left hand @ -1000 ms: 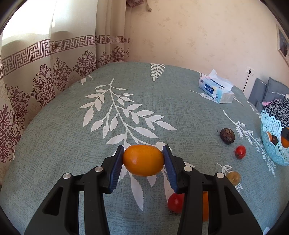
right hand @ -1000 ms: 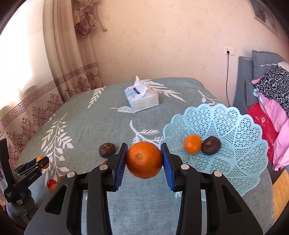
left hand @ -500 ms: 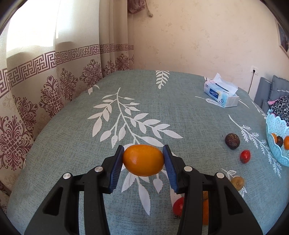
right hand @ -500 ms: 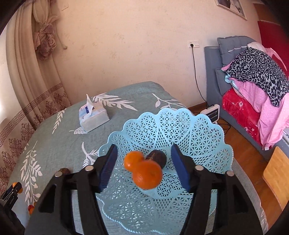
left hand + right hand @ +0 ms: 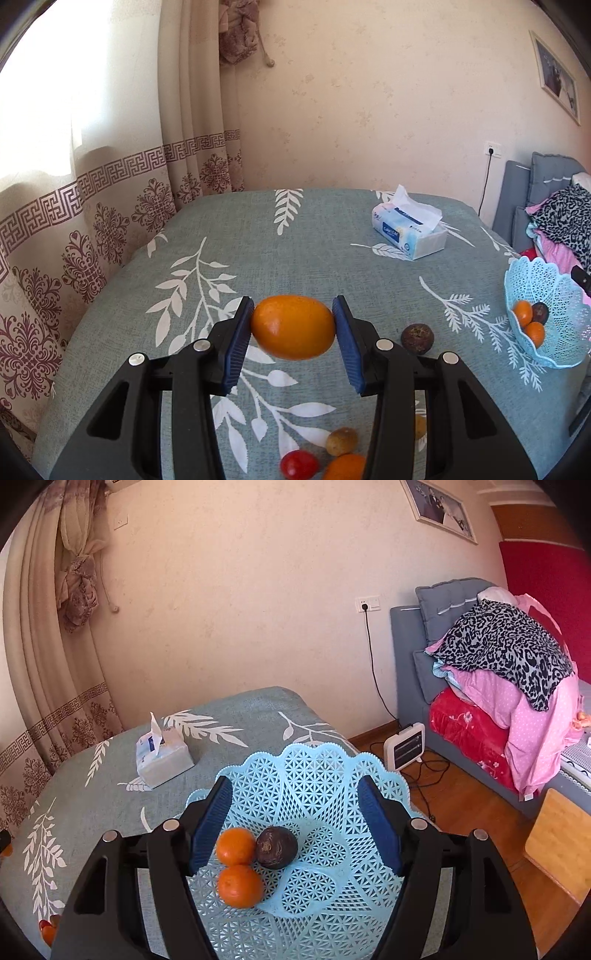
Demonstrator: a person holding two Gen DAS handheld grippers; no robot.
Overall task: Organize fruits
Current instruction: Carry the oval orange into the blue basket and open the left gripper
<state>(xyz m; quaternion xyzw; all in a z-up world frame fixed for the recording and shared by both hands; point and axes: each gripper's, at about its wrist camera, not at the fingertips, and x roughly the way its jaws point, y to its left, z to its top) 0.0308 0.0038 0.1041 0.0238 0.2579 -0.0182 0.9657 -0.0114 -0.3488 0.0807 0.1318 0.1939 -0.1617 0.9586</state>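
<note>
Between the blue pads of the left gripper (image 5: 293,326), a smooth oval orange fruit (image 5: 293,326) is pinched firmly and carried clear of the leaf-print teal tablecloth (image 5: 317,236), presumably bound for the basket. Over the pale-blue lattice plastic basket (image 5: 321,775) the right gripper (image 5: 295,823) stands with jaws wide and empty, having just been opening. Inside lie two round oranges (image 5: 236,845) and a dark wrinkled brown fruit (image 5: 277,847), touching. Several fruits remain on the cloth.

Pale-blue lattice basket (image 5: 317,775) (leaf-print teal tablecloth (image 5: 317,236)).
</note>
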